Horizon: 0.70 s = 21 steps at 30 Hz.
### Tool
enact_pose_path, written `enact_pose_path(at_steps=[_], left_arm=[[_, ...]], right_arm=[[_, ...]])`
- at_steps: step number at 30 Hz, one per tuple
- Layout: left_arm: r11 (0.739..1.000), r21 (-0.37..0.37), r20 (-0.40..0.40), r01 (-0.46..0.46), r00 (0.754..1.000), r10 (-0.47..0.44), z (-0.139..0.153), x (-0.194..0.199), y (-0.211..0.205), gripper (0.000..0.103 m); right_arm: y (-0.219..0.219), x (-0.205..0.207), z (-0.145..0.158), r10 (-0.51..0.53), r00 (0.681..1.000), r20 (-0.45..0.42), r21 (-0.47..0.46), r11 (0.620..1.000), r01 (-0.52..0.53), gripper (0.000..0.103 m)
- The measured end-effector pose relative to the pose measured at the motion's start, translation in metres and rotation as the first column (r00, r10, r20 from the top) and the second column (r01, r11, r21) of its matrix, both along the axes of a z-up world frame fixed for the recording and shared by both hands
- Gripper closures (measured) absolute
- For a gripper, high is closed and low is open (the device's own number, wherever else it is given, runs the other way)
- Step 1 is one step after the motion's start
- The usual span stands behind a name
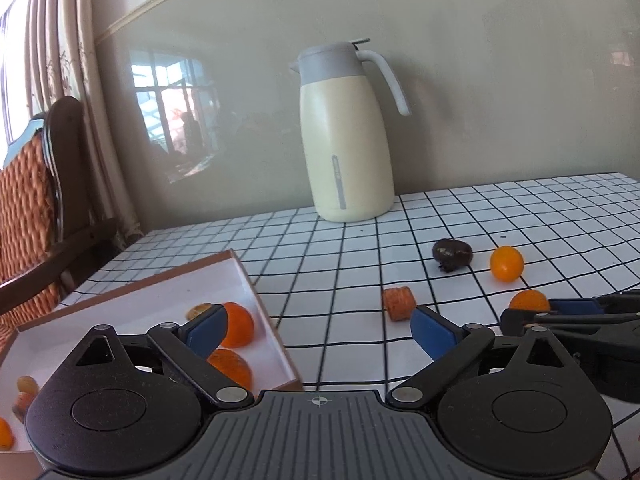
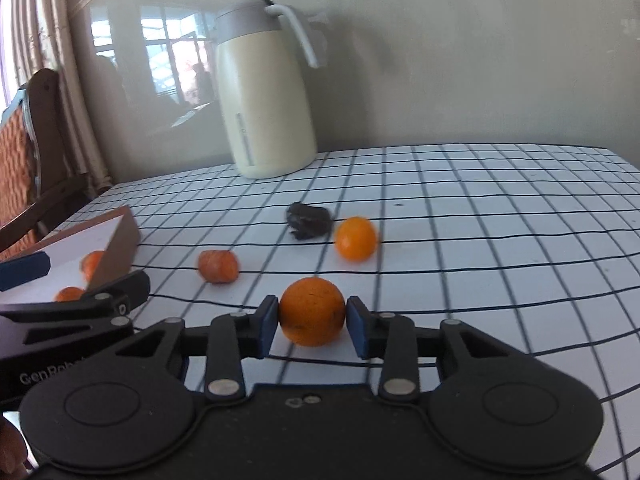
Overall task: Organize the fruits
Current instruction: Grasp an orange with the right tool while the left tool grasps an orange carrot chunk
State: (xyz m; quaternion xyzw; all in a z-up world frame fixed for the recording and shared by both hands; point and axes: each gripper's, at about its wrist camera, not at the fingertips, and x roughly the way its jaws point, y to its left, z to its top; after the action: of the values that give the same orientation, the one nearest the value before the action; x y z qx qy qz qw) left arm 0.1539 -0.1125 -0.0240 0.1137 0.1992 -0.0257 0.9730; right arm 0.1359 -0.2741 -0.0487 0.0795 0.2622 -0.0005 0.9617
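My right gripper point(image 2: 312, 320) is shut on an orange fruit point(image 2: 312, 311), just above the checked tablecloth; it also shows in the left wrist view point(image 1: 529, 301). My left gripper point(image 1: 320, 334) is open and empty, over the right edge of a shallow brown box point(image 1: 256, 296) with a white inside. The box holds several orange fruits point(image 1: 239, 324). On the cloth lie a ridged orange piece point(image 1: 398, 303), a dark wrinkled fruit point(image 1: 452, 254) and a small orange fruit point(image 1: 506, 263). The same three show in the right wrist view: the piece point(image 2: 219, 266), the dark fruit point(image 2: 308, 220) and the small orange point(image 2: 355, 238).
A cream thermos jug point(image 1: 346, 140) with a grey lid stands at the back by the wall. A wooden chair point(image 1: 36, 200) with a woven back stands left of the table point(image 1: 540, 216). Curtains point(image 1: 60, 40) hang at the far left.
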Motion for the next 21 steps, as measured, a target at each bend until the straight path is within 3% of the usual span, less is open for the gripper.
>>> enact_pose_path(at_steps=[8, 17, 21], left_arm=[[0.998, -0.056, -0.063, 0.040, 0.997, -0.043, -0.009, 0.019, -0.023, 0.013], [0.991, -0.130, -0.142, 0.020, 0.989, -0.039, -0.018, 0.050, -0.037, 0.029], [0.990, -0.144, -0.160, 0.007, 0.987, -0.030, -0.022, 0.061, -0.041, 0.042]], right_arm=[[-0.041, 0.000, 0.003, -0.100, 0.995, 0.001, 0.024, 0.995, 0.100, 0.074], [-0.073, 0.001, 0.006, -0.163, 0.987, 0.014, 0.040, 0.986, 0.162, 0.075], [-0.076, 0.000, 0.009, -0.165, 0.986, 0.027, 0.021, 0.986, 0.165, 0.075]])
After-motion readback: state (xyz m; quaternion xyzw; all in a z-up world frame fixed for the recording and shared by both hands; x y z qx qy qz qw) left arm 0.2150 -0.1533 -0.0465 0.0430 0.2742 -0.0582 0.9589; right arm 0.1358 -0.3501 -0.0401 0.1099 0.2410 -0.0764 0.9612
